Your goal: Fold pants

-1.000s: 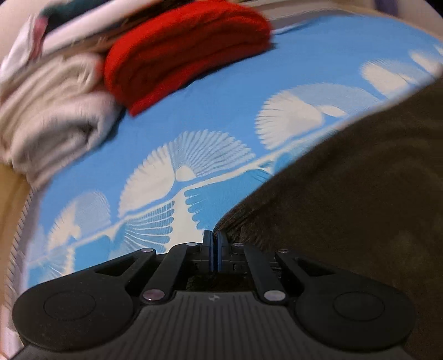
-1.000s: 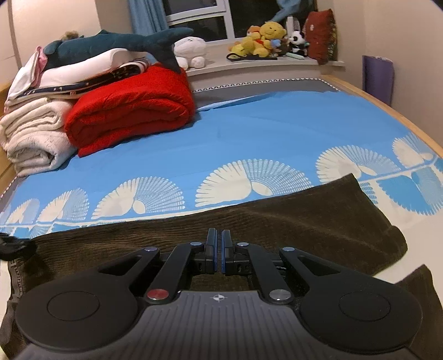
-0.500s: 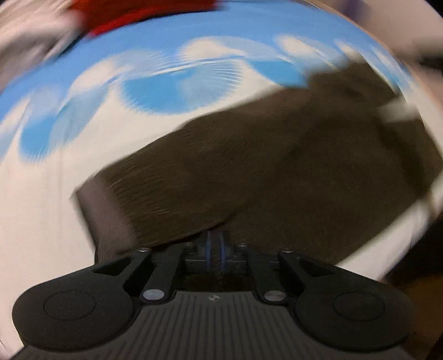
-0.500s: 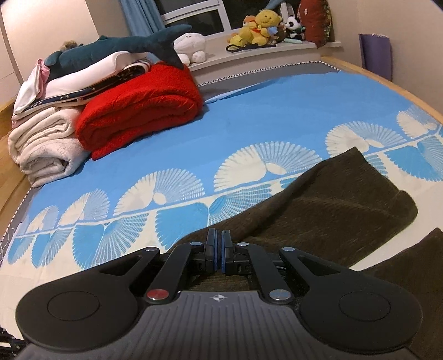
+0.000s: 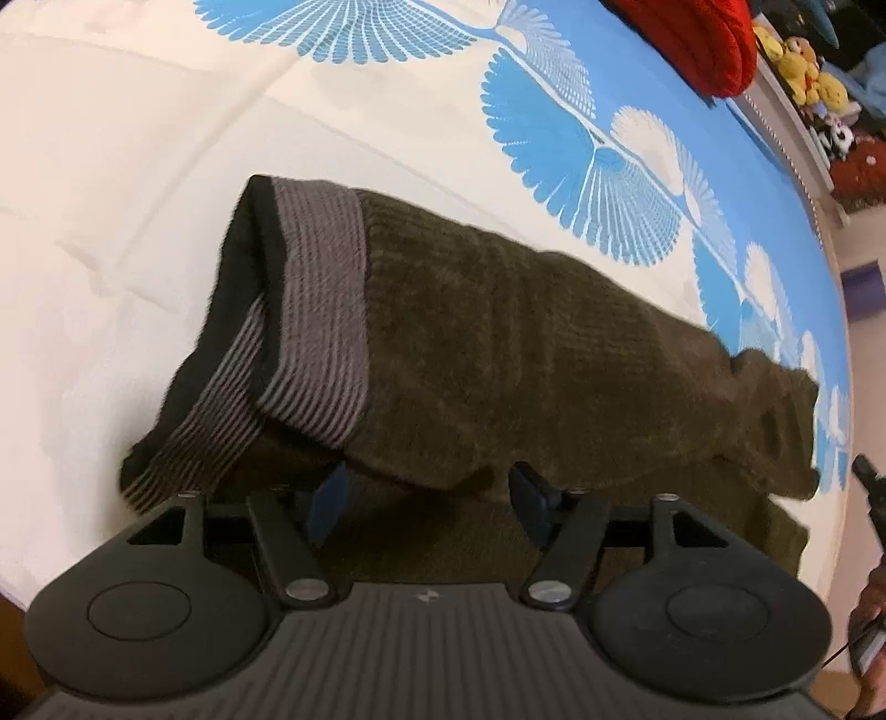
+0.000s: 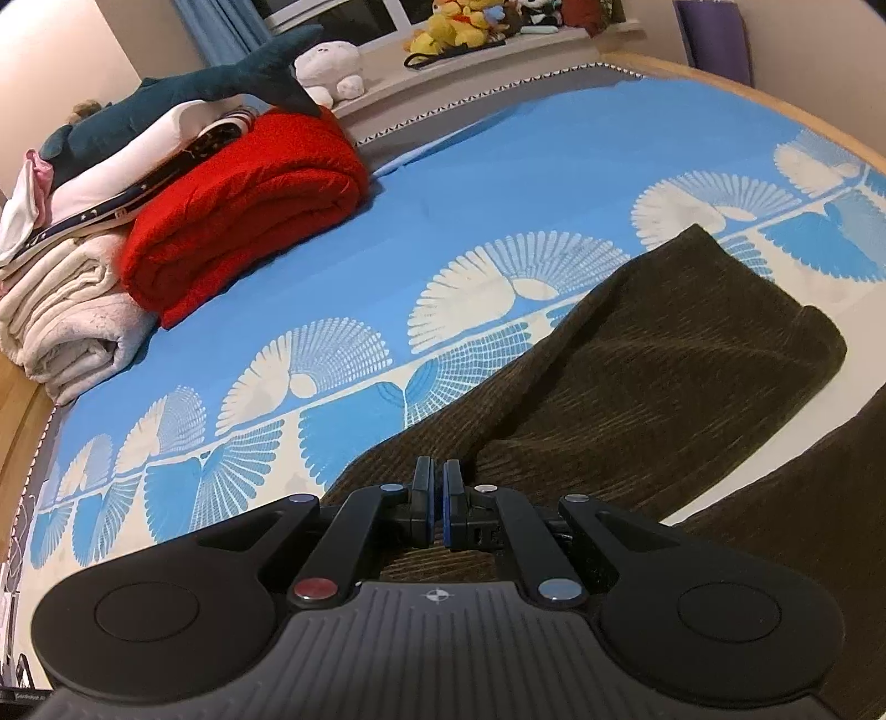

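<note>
Dark brown corduroy pants lie folded on the bed, with the grey ribbed waistband at the left end in the left wrist view. My left gripper is open and empty, its jaws apart just at the near edge of the folded layer. In the right wrist view my right gripper is shut on a pinch of the pants, which drape away to the right over a lower layer.
The bed has a blue and white fan-pattern cover. A red folded blanket, cream blankets and a plush shark are stacked at the far left. Stuffed toys sit on the window ledge.
My left gripper swung round over the pants, laid the waistband end down and opened. My right gripper kept its hold and carried the fabric rightward, folding the leg over.
</note>
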Demonstrator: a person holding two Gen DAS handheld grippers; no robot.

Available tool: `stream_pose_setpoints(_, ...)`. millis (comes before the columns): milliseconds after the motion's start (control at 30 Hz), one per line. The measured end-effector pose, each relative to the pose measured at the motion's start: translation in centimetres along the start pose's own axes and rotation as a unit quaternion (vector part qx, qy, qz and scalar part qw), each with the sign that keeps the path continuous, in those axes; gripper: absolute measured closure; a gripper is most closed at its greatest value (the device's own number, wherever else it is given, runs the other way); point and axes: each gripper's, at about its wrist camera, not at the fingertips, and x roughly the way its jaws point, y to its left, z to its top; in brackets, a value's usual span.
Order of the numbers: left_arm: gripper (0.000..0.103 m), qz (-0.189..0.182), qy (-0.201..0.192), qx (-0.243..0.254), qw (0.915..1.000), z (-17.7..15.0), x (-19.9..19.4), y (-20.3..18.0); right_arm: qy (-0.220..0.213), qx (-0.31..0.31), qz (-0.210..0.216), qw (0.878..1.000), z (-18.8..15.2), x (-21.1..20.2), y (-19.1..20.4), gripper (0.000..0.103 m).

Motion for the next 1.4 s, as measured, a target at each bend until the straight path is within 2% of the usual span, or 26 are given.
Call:
stream_pose_setpoints(167, 0.033, 0.022, -0.003, -0.028, 0.9994, 1.3, 1.0, -0.2, 0.004, -0.015, 0.003, 1.000, 0.3, 1.0, 1.1, 0.100)
stream_pose_setpoints(200, 0.033, 0.031, -0.010, -0.040, 0.9987, 1.5, 0.8, -0.1, 0.006, -0.020, 0.002, 1.000, 0.3, 1.3, 1.4, 0.100)
stream_pose_setpoints(267, 0.040, 0.044, -0.037, -0.066, 0.9962, 2.0, 0.2, 0.2, 0.007, -0.025, 0.001, 1.000, 0.3, 1.8, 1.9, 0.100)
stream_pose_setpoints(333, 0.043, 0.045, -0.065, -0.079, 0.9937, 2.2, -0.6, 0.0, 0.008, -0.025, 0.000, 1.000, 0.4, 2.2, 2.3, 0.100)
stream_pose_setpoints(533, 0.043, 0.070, -0.094, -0.047, 0.9920, 2.1, -1.4, -2.0, 0.012, -0.035, 0.002, 0.999, 0.3, 3.2, 3.8, 0.100)
stream_pose_setpoints(667, 0.044, 0.076, -0.132, -0.033, 0.9878, 2.3, -2.3, -3.1, 0.017, -0.039, 0.004, 0.999, 0.0, 3.7, 4.8, 0.100)
stream_pose_setpoints(733, 0.044, 0.070, -0.120, -0.036, 0.9896, 2.6, -1.9, -3.2, 0.019, -0.044, 0.005, 0.999, -0.2, 3.9, 5.3, 0.100)
stream_pose_setpoints(833, 0.044, 0.060, -0.058, -0.061, 0.9947, 2.5, 0.0, -2.2, 0.023, -0.049, 0.005, 0.999, -0.4, 4.2, 5.7, 0.100)
stream_pose_setpoints(900, 0.044, 0.058, -0.047, -0.063, 0.9952, 2.4, 0.4, -1.8, 0.025, -0.050, 0.005, 0.998, -0.4, 4.3, 5.8, 0.100)
stream_pose_setpoints(967, 0.048, 0.056, -0.058, -0.058, 0.9951, 2.5, 0.1, -1.8, 0.024, -0.049, 0.004, 0.998, -0.4, 4.3, 5.8, 0.100)
stream_pose_setpoints(1067, 0.074, 0.070, -0.107, -0.035, 0.9911, 2.5, -1.5, -2.3, 0.023, -0.047, 0.003, 0.999, -0.3, 4.2, 5.7, 0.100)
stream_pose_setpoints(1133, 0.077, 0.074, -0.124, -0.018, 0.9893, 2.3, -1.9, -2.8, 0.022, -0.046, 0.003, 0.999, -0.3, 4.1, 5.6, 0.100)
stream_pose_setpoints(1200, 0.077, 0.084, -0.119, -0.007, 0.9893, 2.2, -1.6, -3.2, 0.022, -0.045, 0.002, 0.999, -0.3, 4.1, 5.4, 0.100)
stream_pose_setpoints(1400, 0.072, 0.075, -0.091, -0.035, 0.9923, 2.7, -0.8, -2.1, 0.018, -0.033, 0.002, 0.999, 0.1, 3.8, 4.7, 0.100)
